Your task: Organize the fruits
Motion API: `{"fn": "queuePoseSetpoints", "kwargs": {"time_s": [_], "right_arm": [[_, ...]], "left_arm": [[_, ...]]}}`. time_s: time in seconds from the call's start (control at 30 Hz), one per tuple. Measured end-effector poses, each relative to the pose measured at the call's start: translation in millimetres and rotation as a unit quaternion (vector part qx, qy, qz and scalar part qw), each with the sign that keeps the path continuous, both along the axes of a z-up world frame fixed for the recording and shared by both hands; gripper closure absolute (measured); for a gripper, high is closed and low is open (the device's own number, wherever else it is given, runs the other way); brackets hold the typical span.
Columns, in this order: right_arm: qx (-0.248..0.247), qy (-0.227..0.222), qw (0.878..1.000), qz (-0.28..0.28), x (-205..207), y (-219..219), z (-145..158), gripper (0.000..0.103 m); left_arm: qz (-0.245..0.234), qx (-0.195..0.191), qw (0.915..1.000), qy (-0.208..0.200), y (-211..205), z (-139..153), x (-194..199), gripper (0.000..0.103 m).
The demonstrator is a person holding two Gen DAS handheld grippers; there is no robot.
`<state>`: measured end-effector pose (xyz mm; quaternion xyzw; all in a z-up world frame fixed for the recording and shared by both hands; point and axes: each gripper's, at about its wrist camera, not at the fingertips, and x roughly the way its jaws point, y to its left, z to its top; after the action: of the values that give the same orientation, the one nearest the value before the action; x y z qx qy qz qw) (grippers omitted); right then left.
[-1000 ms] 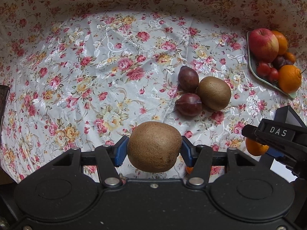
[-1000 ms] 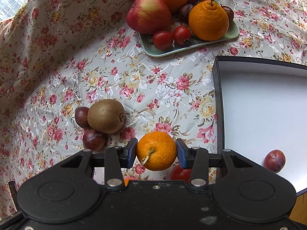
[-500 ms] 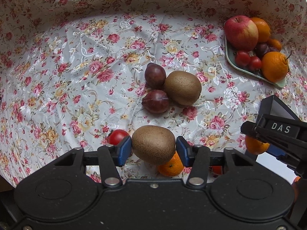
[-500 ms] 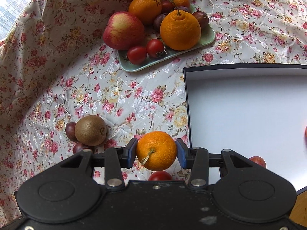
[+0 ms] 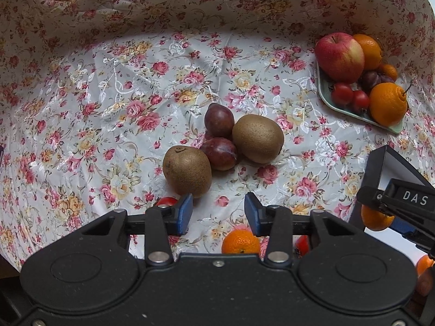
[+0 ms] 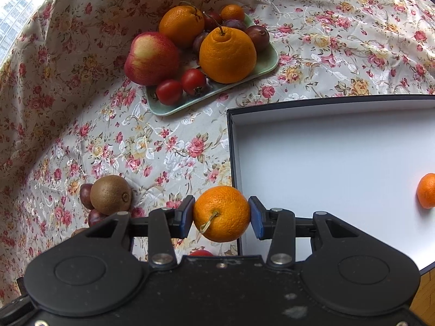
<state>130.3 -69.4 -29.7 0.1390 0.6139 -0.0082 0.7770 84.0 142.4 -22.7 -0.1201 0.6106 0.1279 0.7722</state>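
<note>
My left gripper (image 5: pixel 218 212) is open and empty above the floral cloth. Just ahead and left of it a kiwi (image 5: pixel 187 171) lies on the cloth, touching a dark plum (image 5: pixel 220 153). A second plum (image 5: pixel 218 119) and a second kiwi (image 5: pixel 257 138) lie in the same cluster. My right gripper (image 6: pixel 221 214) is shut on a small orange (image 6: pixel 221 213), held at the left rim of a white box (image 6: pixel 326 168). Another small orange (image 6: pixel 427 190) lies inside the box at the right. The right gripper also shows in the left wrist view (image 5: pixel 391 203).
A green plate (image 6: pixel 265 65) at the back holds an apple (image 6: pixel 152 58), oranges, cherry tomatoes and plums. A mandarin (image 5: pixel 240 241) and cherry tomatoes (image 5: pixel 165 201) lie on the cloth under the left gripper. The cloth rises in folds at the back.
My left gripper opened and let go of the kiwi, which now lies beside the plums. My right gripper carried its orange rightward to the box's edge.
</note>
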Motion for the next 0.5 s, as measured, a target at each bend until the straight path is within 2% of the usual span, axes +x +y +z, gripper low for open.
{"fn": "queuePoseSetpoints", "kwargs": {"time_s": [0.23, 0.33, 0.5], "right_arm": [[0.012, 0.003, 1.0, 0.013, -1, 15, 0, 0.058], [0.016, 0.005, 1.0, 0.021, -1, 23, -2, 0.058], [0.017, 0.012, 0.999, 0.034, -1, 35, -7, 0.058]], "left_arm": [[0.062, -0.016, 0.9979, -0.007, 36, -3, -1, 0.051], [0.064, -0.015, 0.9978, -0.009, 39, -6, 1, 0.045], [0.042, -0.004, 0.9991, -0.007, 33, -14, 4, 0.045]]}}
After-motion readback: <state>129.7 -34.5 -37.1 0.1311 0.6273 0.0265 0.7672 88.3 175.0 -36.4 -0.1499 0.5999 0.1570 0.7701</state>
